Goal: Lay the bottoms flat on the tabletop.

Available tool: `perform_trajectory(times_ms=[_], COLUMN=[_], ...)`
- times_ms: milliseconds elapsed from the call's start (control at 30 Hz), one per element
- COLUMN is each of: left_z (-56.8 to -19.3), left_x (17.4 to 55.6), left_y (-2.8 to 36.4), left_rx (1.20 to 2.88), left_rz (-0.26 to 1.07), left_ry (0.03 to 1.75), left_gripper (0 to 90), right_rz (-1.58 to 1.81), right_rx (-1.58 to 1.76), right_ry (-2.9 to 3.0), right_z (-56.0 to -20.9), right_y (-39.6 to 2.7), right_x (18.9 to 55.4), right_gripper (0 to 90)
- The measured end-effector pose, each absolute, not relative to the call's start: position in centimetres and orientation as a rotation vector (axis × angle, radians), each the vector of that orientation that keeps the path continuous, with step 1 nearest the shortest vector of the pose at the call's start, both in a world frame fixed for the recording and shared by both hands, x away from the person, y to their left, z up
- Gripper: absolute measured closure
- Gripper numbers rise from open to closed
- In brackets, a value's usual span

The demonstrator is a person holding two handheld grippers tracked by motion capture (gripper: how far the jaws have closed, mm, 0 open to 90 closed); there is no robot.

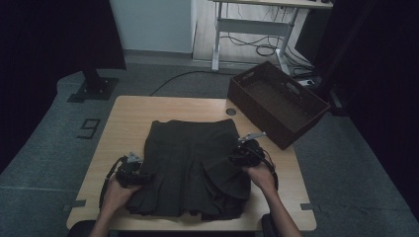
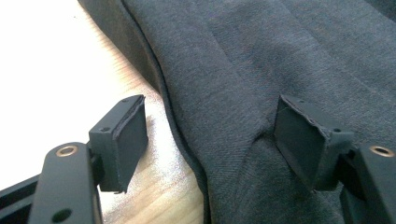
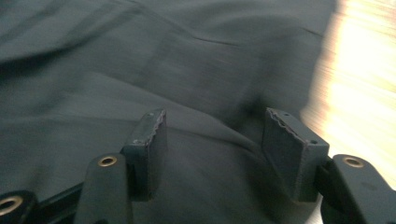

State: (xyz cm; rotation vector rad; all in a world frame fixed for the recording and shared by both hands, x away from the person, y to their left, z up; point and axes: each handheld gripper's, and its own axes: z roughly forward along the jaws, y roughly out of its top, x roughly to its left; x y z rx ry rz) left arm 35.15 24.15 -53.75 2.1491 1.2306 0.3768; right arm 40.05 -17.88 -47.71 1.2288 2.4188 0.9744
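**Skirt flat on the table, both tongs spread at its edges**

Here the dark pleated skirt (image 1: 192, 165) lies flat mid-table, waistband toward twelve o'clock, hem toward six, so its long axis runs twelve to six. The left gripper (image 1: 143, 177) sits at the skirt's eight o'clock edge, jaws spread astride the side seam, one pad over bare table (image 1: 128, 123), one over cloth, pinching nothing. The right gripper (image 1: 237, 157) hovers at the three o'clock edge, jaws likewise apart above the fabric. Each hand is nearest its own side, so I judge a fold across the axis comes next. A brown basket (image 1: 276, 101) stands at one o'clock, well apart; nothing blocks the way.
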Motion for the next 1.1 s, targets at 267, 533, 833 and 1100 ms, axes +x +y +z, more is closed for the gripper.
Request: perform_trajectory(times_ms=[267,533,833,1100], left_z=[-53.9,-53.9,-54.0,-54.0], left_x=[35.0,35.0,34.9,34.9], left_y=[24.4,24.4,24.4,24.4], left_rx=[2.139,2.134,2.122,2.123], left_rz=[0.384,0.389,0.400,0.401], left_ry=[1.221,1.224,1.232,1.237], left_gripper=[26.0,26.1,26.1,26.2], right_rz=[1.019,0.874,0.934,0.997], right_rx=[1.085,1.017,1.084,1.148], right_ry=[2.585,2.635,2.541,2.426], right_z=[-49.7,-52.6,-51.5,-48.6], right_y=[-12.3,-9.9,-12.1,-18.7], right_x=[39.3,38.5,37.3,34.8], right_gripper=[34.9,38.8,78.4,78.4])
